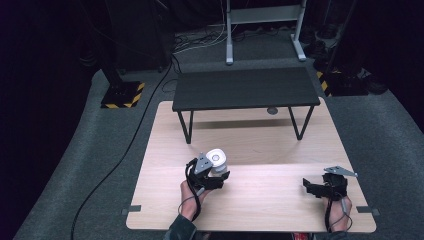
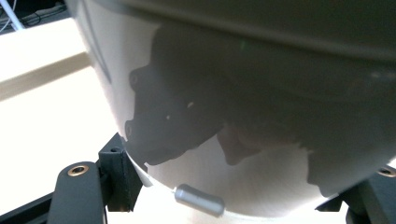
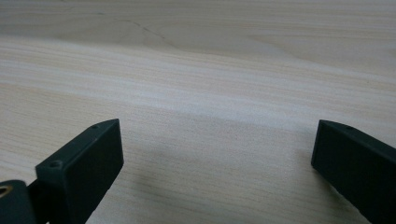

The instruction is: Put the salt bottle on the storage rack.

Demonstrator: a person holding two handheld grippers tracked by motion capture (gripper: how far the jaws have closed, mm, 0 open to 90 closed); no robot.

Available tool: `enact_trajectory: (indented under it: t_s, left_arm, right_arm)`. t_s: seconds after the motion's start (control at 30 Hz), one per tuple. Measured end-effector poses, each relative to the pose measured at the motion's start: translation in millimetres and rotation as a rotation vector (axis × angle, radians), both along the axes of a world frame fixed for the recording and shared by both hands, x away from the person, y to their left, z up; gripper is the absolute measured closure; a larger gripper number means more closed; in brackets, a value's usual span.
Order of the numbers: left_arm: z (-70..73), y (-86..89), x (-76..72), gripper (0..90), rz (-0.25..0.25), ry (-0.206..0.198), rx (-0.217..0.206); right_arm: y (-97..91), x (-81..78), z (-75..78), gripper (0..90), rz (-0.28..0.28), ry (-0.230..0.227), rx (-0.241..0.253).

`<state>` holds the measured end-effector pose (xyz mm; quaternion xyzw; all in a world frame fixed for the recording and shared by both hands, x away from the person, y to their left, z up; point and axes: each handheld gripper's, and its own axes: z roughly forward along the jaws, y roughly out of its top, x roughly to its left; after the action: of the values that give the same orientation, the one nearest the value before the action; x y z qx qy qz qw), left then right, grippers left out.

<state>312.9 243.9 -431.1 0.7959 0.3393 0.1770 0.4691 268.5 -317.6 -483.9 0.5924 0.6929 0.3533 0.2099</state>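
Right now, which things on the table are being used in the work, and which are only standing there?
In use:
- white cup, held between the left gripper's jaws
- wooden table

Only standing there:
- right gripper, open over bare wood
- small black table at the back

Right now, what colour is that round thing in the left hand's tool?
White, clearest in the high view.

My light wood surface (image 1: 260,145) carries a small black table (image 1: 245,87) at its far edge; grey carpet (image 1: 115,145) lies around.
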Motion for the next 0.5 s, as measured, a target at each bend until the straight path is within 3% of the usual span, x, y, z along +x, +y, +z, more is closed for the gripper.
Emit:
enact_trajectory:
  t_s: [0.5]
  left_arm:
    - [25.4,-2.2,23.9,27.8,-0.022,-0.025,0.019]
  right_arm:
    - [1.8,-1.2,0.1,0.9,-0.002,-0.005,-0.007]
